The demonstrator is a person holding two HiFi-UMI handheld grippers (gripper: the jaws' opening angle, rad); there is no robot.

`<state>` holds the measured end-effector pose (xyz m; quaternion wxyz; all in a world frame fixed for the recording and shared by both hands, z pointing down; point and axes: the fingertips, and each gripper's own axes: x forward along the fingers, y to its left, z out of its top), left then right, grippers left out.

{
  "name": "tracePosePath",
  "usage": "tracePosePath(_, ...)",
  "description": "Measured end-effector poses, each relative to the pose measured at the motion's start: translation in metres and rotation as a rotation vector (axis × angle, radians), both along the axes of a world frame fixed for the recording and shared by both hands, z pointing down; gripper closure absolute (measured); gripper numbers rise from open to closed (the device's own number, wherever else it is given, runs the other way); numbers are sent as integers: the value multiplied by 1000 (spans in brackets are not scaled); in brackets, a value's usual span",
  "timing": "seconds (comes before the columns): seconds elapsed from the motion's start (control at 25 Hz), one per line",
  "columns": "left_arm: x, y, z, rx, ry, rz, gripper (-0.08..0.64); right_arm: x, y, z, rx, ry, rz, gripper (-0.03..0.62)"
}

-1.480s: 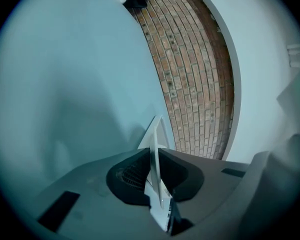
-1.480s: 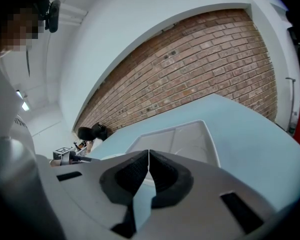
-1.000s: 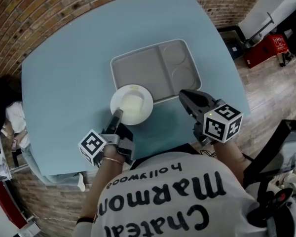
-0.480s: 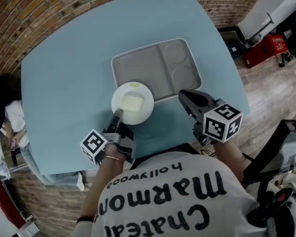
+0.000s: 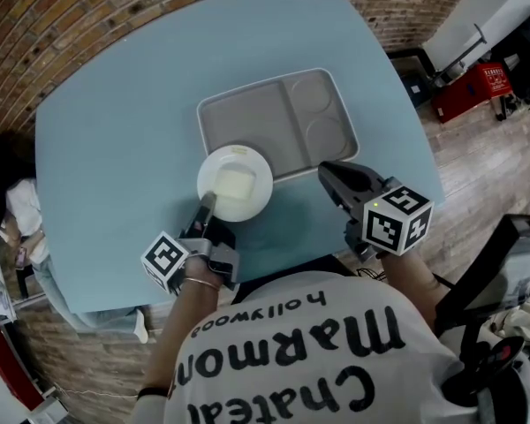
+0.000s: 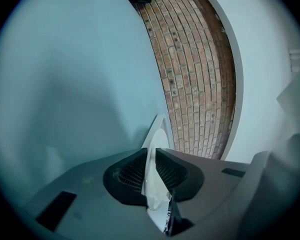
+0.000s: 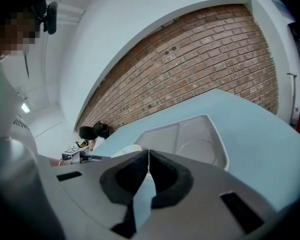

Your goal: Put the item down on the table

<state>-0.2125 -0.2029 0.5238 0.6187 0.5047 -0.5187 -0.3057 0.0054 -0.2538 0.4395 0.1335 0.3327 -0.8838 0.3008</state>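
Observation:
A round white plate point(image 5: 236, 183) hangs over the front left corner of the grey tray point(image 5: 256, 120), near the light blue table point(image 5: 115, 104). My left gripper point(image 5: 206, 208) is shut on the plate's near rim. In the left gripper view the plate point(image 6: 157, 149) stands edge-on between the two dark pads point(image 6: 131, 171). My right gripper point(image 5: 331, 177) is to the right of the plate, above the table by the tray's front edge. Its jaws are shut with nothing between them. The right gripper view shows the tray point(image 7: 190, 134) and the plate point(image 7: 124, 151) beyond the jaws.
The grey tray has one large compartment and two round wells point(image 5: 314, 95) at its right side. A brick wall point(image 5: 88, 7) runs behind the table. A red box point(image 5: 473, 82) and dark equipment stand on the wooden floor at the right.
The plate has drifted slightly up and away toward the tray with my left gripper. The right gripper has barely moved.

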Motion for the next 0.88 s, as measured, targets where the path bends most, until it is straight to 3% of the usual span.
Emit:
tracePosePath(0.2,-1,-2,-5,20,-13,14,521,-3,1,1,-2,1,-6,580)
tracePosePath(0.32,-2,0,-6,20,-20,14,477,-3,4,0,-3,1,-10,580)
tracePosePath(0.88,-10,10,-2,-32,-42,20,433,-8,6,-2,-4,-2,-19,580)
